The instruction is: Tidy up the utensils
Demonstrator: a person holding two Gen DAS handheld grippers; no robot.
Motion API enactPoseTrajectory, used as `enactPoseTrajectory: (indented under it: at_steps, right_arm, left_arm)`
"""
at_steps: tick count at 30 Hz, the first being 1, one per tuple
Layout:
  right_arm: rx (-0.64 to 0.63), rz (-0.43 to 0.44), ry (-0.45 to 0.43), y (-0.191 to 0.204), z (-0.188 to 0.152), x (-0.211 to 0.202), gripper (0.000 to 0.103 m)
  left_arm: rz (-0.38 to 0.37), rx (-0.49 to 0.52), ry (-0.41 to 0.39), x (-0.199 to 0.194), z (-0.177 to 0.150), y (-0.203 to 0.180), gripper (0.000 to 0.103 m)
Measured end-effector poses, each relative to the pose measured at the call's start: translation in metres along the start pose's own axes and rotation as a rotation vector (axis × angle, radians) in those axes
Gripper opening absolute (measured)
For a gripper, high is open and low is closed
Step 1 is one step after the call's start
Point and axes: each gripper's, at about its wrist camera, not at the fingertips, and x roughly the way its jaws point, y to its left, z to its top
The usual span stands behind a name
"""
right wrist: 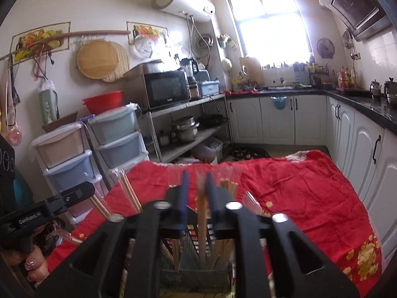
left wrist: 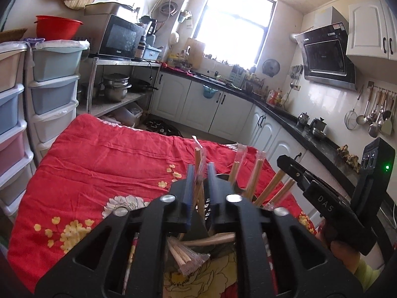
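Observation:
My left gripper (left wrist: 200,167) is shut on a wrapped pair of wooden chopsticks (left wrist: 198,159) that stands upright between the blue pads. Below it more wrapped chopsticks (left wrist: 258,173) stand in a dark holder (left wrist: 224,176), and loose pairs (left wrist: 188,253) lie on the red cloth. My right gripper (right wrist: 197,176) has a blurred chopstick pair (right wrist: 202,211) between its pads, over a dark slotted holder (right wrist: 196,270) with several chopsticks. The right gripper also shows in the left wrist view (left wrist: 297,171), and the left gripper shows in the right wrist view (right wrist: 74,193).
A table under a red flowered cloth (left wrist: 111,164) holds everything. Stacked plastic drawers (left wrist: 52,79) stand to the left, a metal shelf with a microwave (left wrist: 119,39) behind, white cabinets and a black counter (left wrist: 310,129) to the right.

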Motion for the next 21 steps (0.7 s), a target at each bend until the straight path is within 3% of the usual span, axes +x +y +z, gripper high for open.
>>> enactPoseTrajectory:
  at_steps: [1, 5, 7, 13, 15, 21]
  right_arm:
    - [0.008, 0.003, -0.001, 0.000, 0.000, -0.002, 0.038]
    - [0.014, 0.006, -0.008, -0.003, 0.000, -0.013, 0.040]
    - [0.015, 0.002, -0.009, -0.004, 0.000, -0.020, 0.043]
    - [0.015, 0.003, 0.002, -0.008, -0.003, -0.044, 0.049]
    - [0.002, 0.009, 0.006, -0.007, -0.005, -0.053, 0.053]
    - [-0.031, 0.011, -0.005, 0.000, -0.010, -0.079, 0.066]
  left_arm:
    - [0.002, -0.003, -0.001, -0.002, 0.000, 0.000, 0.033]
    - [0.004, -0.019, -0.003, -0.012, -0.002, 0.002, 0.047]
    - [0.003, -0.026, -0.001, -0.017, -0.001, 0.003, 0.061]
    - [-0.006, -0.034, -0.027, -0.042, -0.001, 0.001, 0.087]
    - [-0.006, -0.034, -0.035, -0.050, -0.002, 0.000, 0.092]
    - [-0.005, -0.036, -0.046, -0.067, -0.009, -0.005, 0.092]
